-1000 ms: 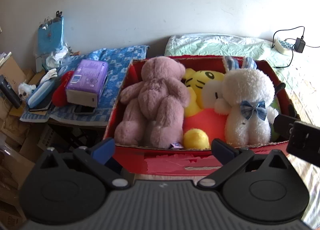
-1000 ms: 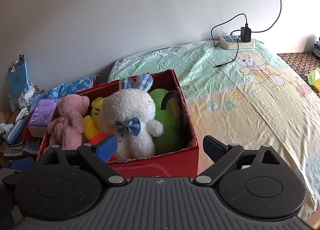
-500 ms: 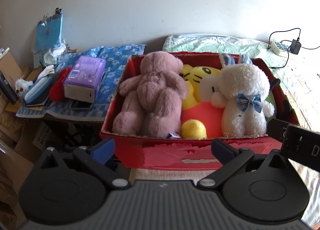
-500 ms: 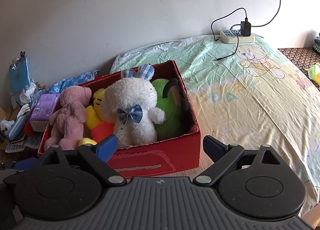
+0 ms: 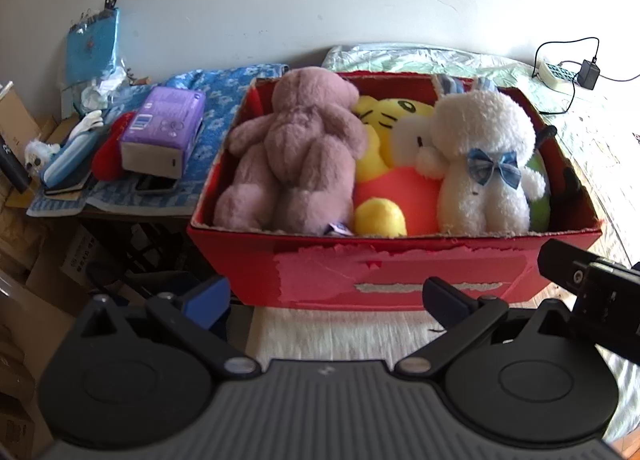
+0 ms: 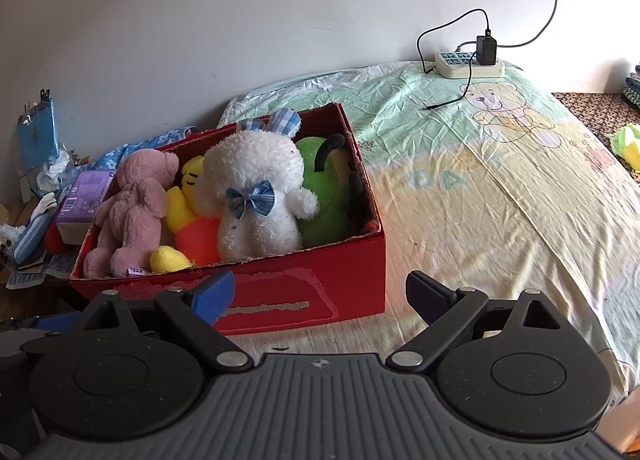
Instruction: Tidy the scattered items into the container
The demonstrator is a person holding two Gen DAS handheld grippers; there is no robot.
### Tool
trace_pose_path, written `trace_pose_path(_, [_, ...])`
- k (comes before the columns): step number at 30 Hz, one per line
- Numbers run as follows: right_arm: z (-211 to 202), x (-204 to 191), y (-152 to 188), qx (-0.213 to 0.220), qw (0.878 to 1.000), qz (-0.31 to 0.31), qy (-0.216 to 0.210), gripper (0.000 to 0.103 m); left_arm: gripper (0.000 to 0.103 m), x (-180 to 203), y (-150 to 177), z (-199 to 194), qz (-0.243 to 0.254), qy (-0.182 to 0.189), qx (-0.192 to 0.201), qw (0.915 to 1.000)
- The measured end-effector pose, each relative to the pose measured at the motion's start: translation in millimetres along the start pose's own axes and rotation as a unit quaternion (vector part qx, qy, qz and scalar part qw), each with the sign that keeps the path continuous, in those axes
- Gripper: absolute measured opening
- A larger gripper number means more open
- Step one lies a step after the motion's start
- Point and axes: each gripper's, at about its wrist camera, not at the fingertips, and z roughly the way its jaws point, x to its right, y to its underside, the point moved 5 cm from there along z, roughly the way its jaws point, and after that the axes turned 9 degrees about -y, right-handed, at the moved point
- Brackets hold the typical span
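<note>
From the left wrist view, the left gripper (image 5: 326, 294) hangs with its jaws spread wide and nothing between them, just short of the near wall of the red box (image 5: 400, 272), which fills the centre of the frame on the bed. Inside, the pink bear (image 5: 292, 156) lies face down at about 10 o'clock of the box, the yellow tiger toy (image 5: 390, 164) is in the middle, and the white rabbit (image 5: 480, 164) sits upright at 2 o'clock. All look light, soft and compressible; a pinch on a limb or ear would likely hold best, since a round body may squash and slip. From the right wrist view, the right gripper (image 6: 320, 294) is likewise wide apart and empty, near the box's front wall. A green plush (image 6: 320, 196) is wedged against the box's right wall, touching the rabbit. The bedsheet (image 6: 480, 188) toward 3 o'clock carries no loose toys; a power strip (image 6: 468, 62) lies at 1 o'clock. The tidying looks essentially finished.
</note>
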Motion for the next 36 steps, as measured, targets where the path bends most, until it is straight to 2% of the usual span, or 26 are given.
trace_pose_path(14, [6.7, 9.6, 16.1, -0.029, 1.0, 0.007, 0.003, 0.095, 0.102, 11.4, 17.8, 8.7, 0.016, -0.002, -0.03, 0.9994])
trace_pose_path(24, [10.2, 4.8, 9.9, -0.032, 0.999, -0.001, -0.007, 0.094, 0.103, 10.7, 16.4, 13.6, 0.014, -0.008, -0.035, 0.9993])
trace_pose_path(36, [-1.4, -12.9, -29.1, 0.029, 0.999, -0.026, -0.02, 0.094, 0.103, -0.1, -25.0, -6.0, 0.01, -0.017, 0.026, 0.9995])
